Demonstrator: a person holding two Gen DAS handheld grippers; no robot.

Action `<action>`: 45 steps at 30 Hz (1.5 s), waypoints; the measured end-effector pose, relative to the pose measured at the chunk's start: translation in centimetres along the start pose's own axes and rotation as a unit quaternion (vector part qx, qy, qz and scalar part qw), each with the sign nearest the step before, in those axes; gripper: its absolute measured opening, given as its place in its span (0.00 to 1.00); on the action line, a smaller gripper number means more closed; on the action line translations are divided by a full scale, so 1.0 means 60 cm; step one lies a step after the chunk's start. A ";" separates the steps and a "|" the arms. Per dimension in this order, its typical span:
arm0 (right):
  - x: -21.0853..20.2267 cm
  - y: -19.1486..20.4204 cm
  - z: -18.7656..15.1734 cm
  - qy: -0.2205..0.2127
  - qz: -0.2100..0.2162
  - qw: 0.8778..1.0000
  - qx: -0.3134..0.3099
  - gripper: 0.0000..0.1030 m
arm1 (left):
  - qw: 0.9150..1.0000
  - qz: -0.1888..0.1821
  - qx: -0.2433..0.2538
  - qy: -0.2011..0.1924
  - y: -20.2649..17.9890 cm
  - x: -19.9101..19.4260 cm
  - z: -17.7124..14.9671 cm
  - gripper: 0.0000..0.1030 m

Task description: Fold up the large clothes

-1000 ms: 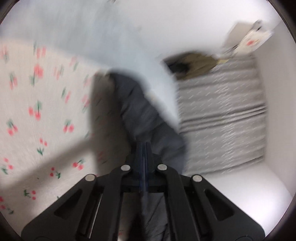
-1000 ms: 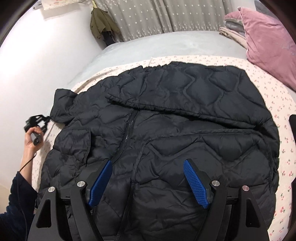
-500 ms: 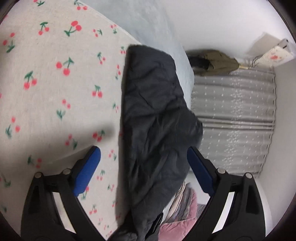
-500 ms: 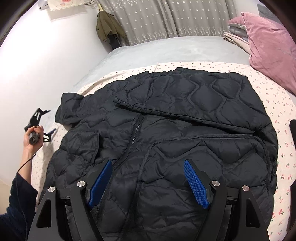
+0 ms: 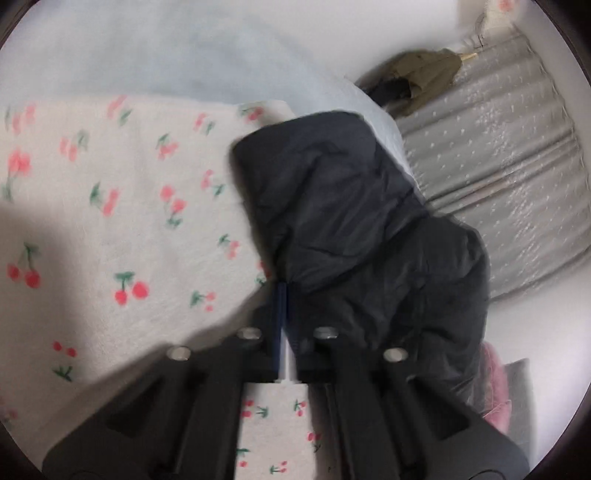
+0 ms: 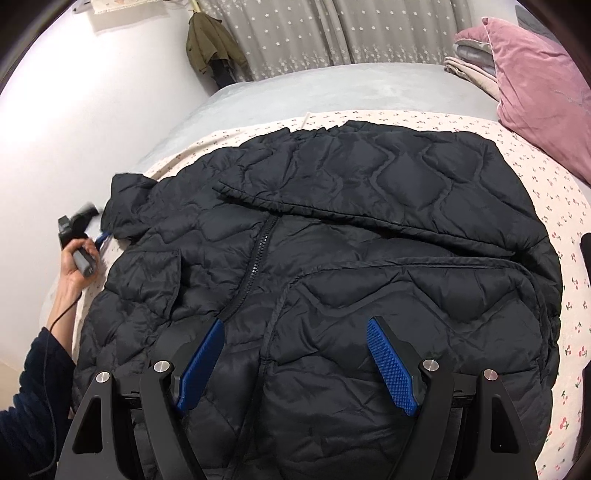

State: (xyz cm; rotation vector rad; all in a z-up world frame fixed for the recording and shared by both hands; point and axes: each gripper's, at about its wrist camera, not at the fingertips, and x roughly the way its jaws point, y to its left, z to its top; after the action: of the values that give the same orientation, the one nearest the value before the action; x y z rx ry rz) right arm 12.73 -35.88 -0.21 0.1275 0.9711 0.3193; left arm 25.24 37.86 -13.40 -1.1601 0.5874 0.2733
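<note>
A black quilted jacket (image 6: 369, 258) lies spread on the cherry-print sheet (image 6: 554, 206), zip to the left of centre and one panel folded across its top. My right gripper (image 6: 295, 323) hovers open over the jacket's near part, nothing between its blue pads. At the far left a hand (image 6: 75, 266) holds my left gripper (image 6: 101, 238) at the sleeve end (image 6: 125, 206). In the left wrist view the dark sleeve (image 5: 332, 206) runs away from my left gripper (image 5: 282, 291), whose jaws are closing tight, pads pressed together on the sleeve's near edge.
A pink pillow (image 6: 535, 85) and folded blankets (image 6: 469, 62) sit at the bed's far right. A grey curtain (image 6: 369, 29) and a hanging olive garment (image 6: 210, 44) line the back wall. A white wall runs close along the left side.
My left gripper opened wide beside the sleeve, then shut again on its edge, moving lower and closer to the jacket. The right gripper stayed open above the jacket.
</note>
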 end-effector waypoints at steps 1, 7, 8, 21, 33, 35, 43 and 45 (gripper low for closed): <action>0.000 -0.001 0.000 -0.001 -0.001 1.000 0.001 0.78 | 0.999 -0.014 -0.024 -0.021 0.013 -0.014 0.006 0.01; -0.014 -0.017 0.006 -0.018 0.002 1.000 0.021 0.78 | 0.991 -0.102 -0.027 -0.084 -0.002 -0.099 0.036 0.01; -0.017 -0.019 0.007 -0.021 0.003 0.999 0.024 0.78 | 0.990 -0.111 -0.032 -0.086 -0.006 -0.106 0.037 0.01; -0.043 -0.037 0.015 -0.039 0.029 0.997 0.059 0.78 | 0.934 -0.286 0.200 -0.074 -0.295 -0.233 -0.083 0.01; -0.039 -0.106 0.015 -0.021 -0.013 0.994 0.106 0.78 | 0.704 -0.152 0.661 0.211 -0.414 -0.093 -0.568 0.12; -0.047 -0.122 0.015 -0.023 -0.015 0.992 0.120 0.78 | 0.732 -0.148 0.633 0.204 -0.416 -0.100 -0.535 0.23; -0.064 -0.150 0.015 -0.027 -0.016 0.990 0.139 0.78 | 0.828 -0.087 0.514 0.208 -0.362 -0.095 -0.434 0.47; -0.070 -0.161 0.017 -0.029 -0.021 0.989 0.142 0.78 | 0.854 -0.057 0.478 0.198 -0.331 -0.096 -0.398 0.54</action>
State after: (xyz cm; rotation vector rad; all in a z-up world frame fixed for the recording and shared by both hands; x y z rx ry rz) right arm 13.41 -46.35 1.28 0.3737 0.9558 0.1367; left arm 23.31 8.77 -1.14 -0.2579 0.8719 -0.3616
